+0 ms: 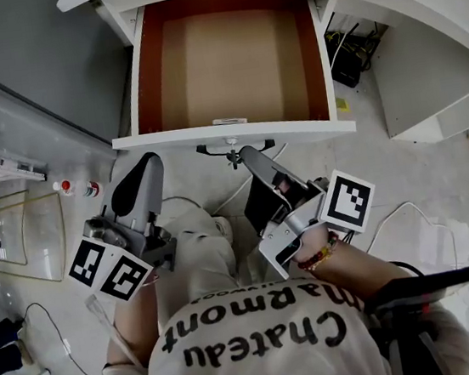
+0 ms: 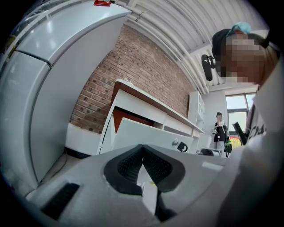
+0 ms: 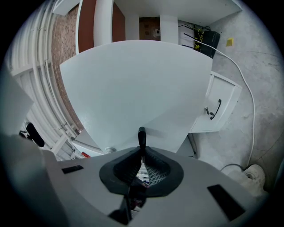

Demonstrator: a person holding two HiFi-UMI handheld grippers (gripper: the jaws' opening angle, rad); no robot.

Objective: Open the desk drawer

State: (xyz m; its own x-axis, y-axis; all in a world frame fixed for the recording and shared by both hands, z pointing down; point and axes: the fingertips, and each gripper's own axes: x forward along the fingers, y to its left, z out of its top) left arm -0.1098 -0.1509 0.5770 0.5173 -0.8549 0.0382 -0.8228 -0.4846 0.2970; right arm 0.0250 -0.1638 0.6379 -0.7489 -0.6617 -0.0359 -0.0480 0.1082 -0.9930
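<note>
The white desk drawer (image 1: 236, 131) stands pulled out, and its brown inside is bare. Its thin black handle (image 1: 231, 148) sits under the front panel. My right gripper (image 1: 245, 152) reaches up to it from below and is shut on the handle (image 3: 141, 135), which sticks out past the jaw tips (image 3: 141, 148) in front of the white drawer front (image 3: 137, 84). My left gripper (image 1: 147, 161) hangs lower left of the drawer, apart from it and shut on nothing. In the left gripper view its tips (image 2: 142, 148) meet, with the drawer front (image 2: 146, 135) beyond.
The person's legs and shoe (image 3: 255, 173) are below the drawer. A white cabinet door with a black handle (image 3: 219, 111) is to the right, with a black box and cables (image 1: 354, 51) behind it. Small bottles (image 1: 76, 188) stand on the floor at left. A white fridge (image 2: 49, 88) flanks the desk.
</note>
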